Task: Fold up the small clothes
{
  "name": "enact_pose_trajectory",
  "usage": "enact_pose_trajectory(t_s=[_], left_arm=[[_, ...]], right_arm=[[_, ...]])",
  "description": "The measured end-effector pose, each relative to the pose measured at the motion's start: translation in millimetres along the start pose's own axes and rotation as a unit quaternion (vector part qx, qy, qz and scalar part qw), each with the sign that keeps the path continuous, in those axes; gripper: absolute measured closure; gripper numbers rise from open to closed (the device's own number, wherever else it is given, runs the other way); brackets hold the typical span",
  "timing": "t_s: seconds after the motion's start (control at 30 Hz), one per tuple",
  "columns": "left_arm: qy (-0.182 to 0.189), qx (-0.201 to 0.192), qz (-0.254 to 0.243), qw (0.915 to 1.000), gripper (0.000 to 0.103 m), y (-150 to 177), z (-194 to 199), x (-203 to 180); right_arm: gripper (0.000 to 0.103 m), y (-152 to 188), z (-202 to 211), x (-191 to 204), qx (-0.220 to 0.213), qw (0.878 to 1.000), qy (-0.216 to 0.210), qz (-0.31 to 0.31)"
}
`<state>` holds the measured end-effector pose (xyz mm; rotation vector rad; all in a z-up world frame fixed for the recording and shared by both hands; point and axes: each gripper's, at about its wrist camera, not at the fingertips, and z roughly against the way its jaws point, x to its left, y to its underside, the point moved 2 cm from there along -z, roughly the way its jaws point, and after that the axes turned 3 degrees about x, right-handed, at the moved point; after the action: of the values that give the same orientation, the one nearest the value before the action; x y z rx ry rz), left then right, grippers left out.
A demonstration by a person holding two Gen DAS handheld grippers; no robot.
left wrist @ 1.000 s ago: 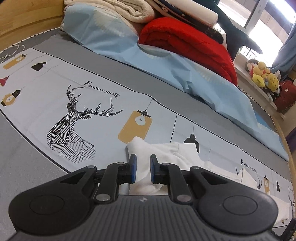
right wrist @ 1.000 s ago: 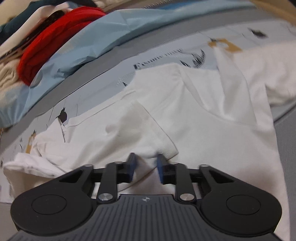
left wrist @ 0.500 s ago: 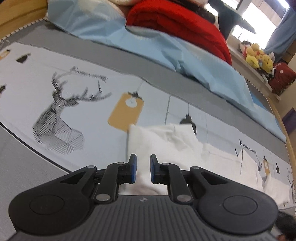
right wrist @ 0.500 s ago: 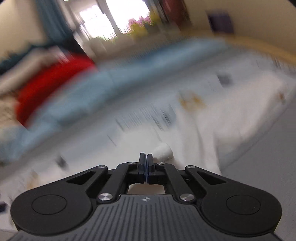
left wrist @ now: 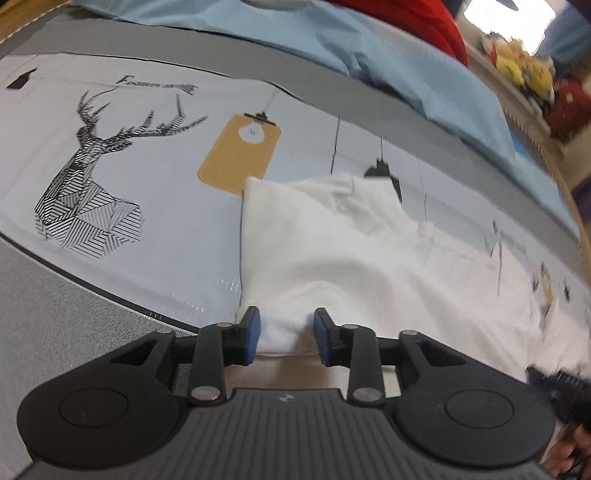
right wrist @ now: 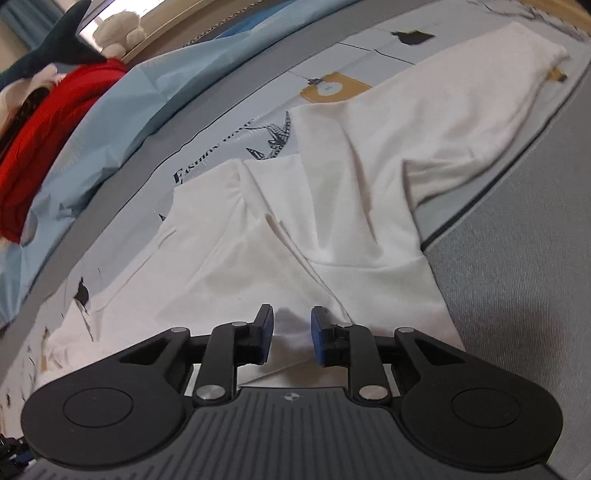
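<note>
A white T-shirt point(left wrist: 332, 236) lies on the printed bed sheet point(left wrist: 147, 155). In the right wrist view the T-shirt point(right wrist: 369, 177) has a sleeve part folded over its body. My left gripper point(left wrist: 286, 332) is open, its blue pads either side of the shirt's near left edge, low over the cloth. My right gripper point(right wrist: 291, 334) is open, just above the shirt's near edge, with cloth between the pads but not pinched.
A light blue quilt point(left wrist: 369, 48) and a red blanket point(left wrist: 424, 22) lie along the far side of the bed. Plush toys point(left wrist: 524, 66) sit on a sill at the right. A grey mattress border point(right wrist: 517, 258) runs beside the shirt.
My right gripper was shut on the sleeve half a second ago; it has let go and now stands open over the folded shirt. My left gripper has opened wider and moved closer to the shirt's edge.
</note>
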<state>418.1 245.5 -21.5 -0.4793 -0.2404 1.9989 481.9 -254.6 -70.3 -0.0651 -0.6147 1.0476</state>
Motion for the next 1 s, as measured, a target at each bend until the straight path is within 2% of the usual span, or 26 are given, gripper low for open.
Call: enact_pose_trajectory(t_s=[0.07,0.13,0.2,0.33,0.37,0.43,0.5,0.57,0.63,0.7,0.8,0.87,0.9,0.93,1.0], left_arm=[[-0.016,0.015,-0.026,0.9994,0.064,4.7,-8.2,-2.1],[-0.04,0.034,-0.052,0.9973,0.065,11.1,-16.0,-2.2],[-0.064,0.039,-0.084,0.9937,0.065,15.2,-18.3,-3.5],[-0.074,0.043,-0.112,0.99,0.065,16.7,-17.5,-6.4],[-0.074,0.042,-0.113,0.99,0.065,16.2,-17.0,-6.9],[-0.072,0.036,-0.106,0.9911,0.065,13.7,-12.4,-8.9],[-0.061,0.02,-0.1,0.9929,0.065,8.6,-2.0,-12.9],[-0.045,-0.001,-0.092,0.9948,0.064,4.0,8.3,-16.4],[-0.036,-0.006,-0.083,0.9959,0.064,1.5,11.1,-19.7],[-0.036,-0.006,-0.078,0.9963,0.064,0.4,10.2,-20.8],[-0.037,-0.009,-0.071,0.9967,0.064,-2.0,10.4,-19.5],[-0.038,-0.011,-0.066,0.997,0.064,-3.3,11.3,-17.0],[-0.038,-0.012,-0.064,0.9971,0.064,-3.7,11.4,-16.2],[-0.038,-0.012,-0.064,0.9971,0.064,-4.0,11.1,-15.6],[-0.037,-0.011,-0.067,0.997,0.064,-3.5,10.9,-16.5]], right_arm=[[0.08,0.9,0.0,2.1,-0.003,1.0,0.007,0.018],[0.088,0.8,-0.8,4.7,-0.004,0.999,0.01,0.03],[0.09,0.6,-0.9,5.5,-0.002,0.999,0.019,0.037],[0.089,-9.4,6.8,12.6,-0.028,0.998,0.011,0.049],[0.088,-12.9,8.0,14.8,-0.038,0.998,0.006,0.054],[0.073,-19.7,8.4,18.2,-0.047,0.997,-0.008,0.067],[0.063,-24.1,2.5,21.6,-0.047,0.994,-0.018,0.092],[0.063,-26.1,-7.7,25.2,-0.045,0.991,-0.011,0.128],[0.063,-25.9,-18.4,27.1,-0.048,0.986,0.001,0.161],[0.063,-27.0,-28.0,26.6,-0.048,0.983,0.017,0.178],[0.063,-26.4,-32.5,31.4,-0.05,0.979,0.017,0.198],[0.076,-22.2,-32.2,36.9,-0.054,0.972,0.021,0.229],[0.094,-20.2,-31.4,38.5,-0.058,0.968,0.029,0.242],[0.097,-19.2,-30.5,39.3,-0.064,0.965,0.037,0.253],[0.097,-21.9,-24.0,38.4,-0.072,0.968,0.025,0.24]])
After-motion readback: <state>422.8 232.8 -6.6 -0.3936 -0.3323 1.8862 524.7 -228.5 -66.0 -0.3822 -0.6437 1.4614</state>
